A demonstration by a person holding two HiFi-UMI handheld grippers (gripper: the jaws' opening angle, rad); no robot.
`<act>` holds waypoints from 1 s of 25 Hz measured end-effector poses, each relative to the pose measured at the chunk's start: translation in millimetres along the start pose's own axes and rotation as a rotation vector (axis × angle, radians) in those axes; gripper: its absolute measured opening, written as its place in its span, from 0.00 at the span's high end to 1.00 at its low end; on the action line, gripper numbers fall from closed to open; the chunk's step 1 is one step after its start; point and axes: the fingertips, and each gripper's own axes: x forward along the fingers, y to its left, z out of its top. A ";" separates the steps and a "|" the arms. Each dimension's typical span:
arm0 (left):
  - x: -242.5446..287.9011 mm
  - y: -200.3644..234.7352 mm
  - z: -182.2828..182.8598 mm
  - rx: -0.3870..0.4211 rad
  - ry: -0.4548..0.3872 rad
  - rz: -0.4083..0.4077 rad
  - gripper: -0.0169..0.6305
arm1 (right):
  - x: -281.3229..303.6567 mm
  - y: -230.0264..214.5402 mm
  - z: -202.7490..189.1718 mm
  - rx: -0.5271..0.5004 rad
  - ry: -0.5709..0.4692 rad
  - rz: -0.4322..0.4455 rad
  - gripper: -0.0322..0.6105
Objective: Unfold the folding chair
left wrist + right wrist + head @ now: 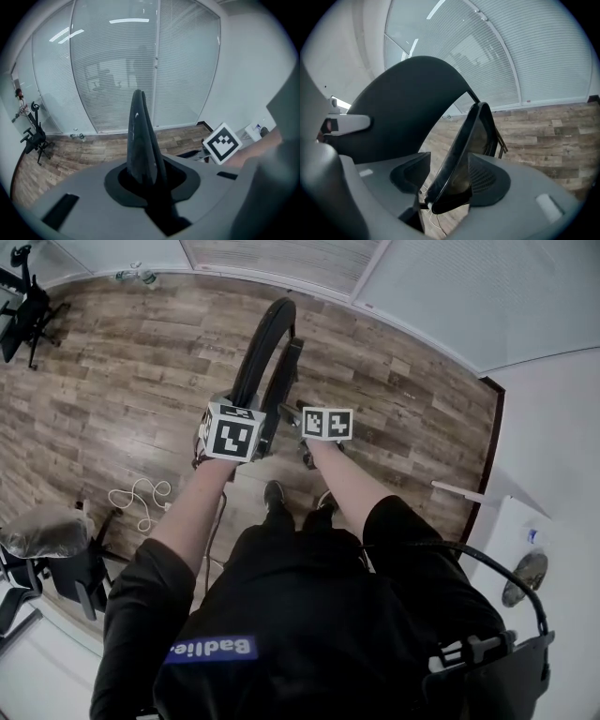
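Here we are, standing over the black folding chair (267,343), which is upright and folded flat on the wood-plank floor (112,371) just ahead of our feet. The left gripper (145,176) has its jaws clamped on the top edge of the chair's curved plastic backrest (139,136). We see the thin dark panel pinched right between the pads. Beside it, the right gripper (447,180) has its jaws apart, with the edge of the dark, glossy seat panel (461,150) standing between them, so that side is not gripped yet. How will it handle? We judge it stiff and fairly light, a rigid shell on a slim metal frame. It is tall and narrow while folded, though, so it will likely tip if the backrest hold slackens. The plastic looks smooth and shiny, so the pads could slide along an edge. The sensible holds look like the ones we have: the backrest rim as the anchor, and the seat's front lip as the lever. A firm bite well onto that lip seems wise, clear of the hinge where the frame could pinch.
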 end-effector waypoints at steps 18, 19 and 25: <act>2.2 -8.8 -2.3 0.025 -0.018 -0.016 0.86 | 94.3 -44.7 10.1 0.165 0.094 -0.067 0.53; 1.8 -7.6 -2.8 0.025 -0.018 -0.015 0.86 | 97.1 -43.7 9.9 0.171 0.095 -0.061 0.53; 1.9 -8.4 -5.3 0.028 -0.016 -0.011 0.86 | 107.1 -37.2 7.4 0.174 0.105 -0.007 0.60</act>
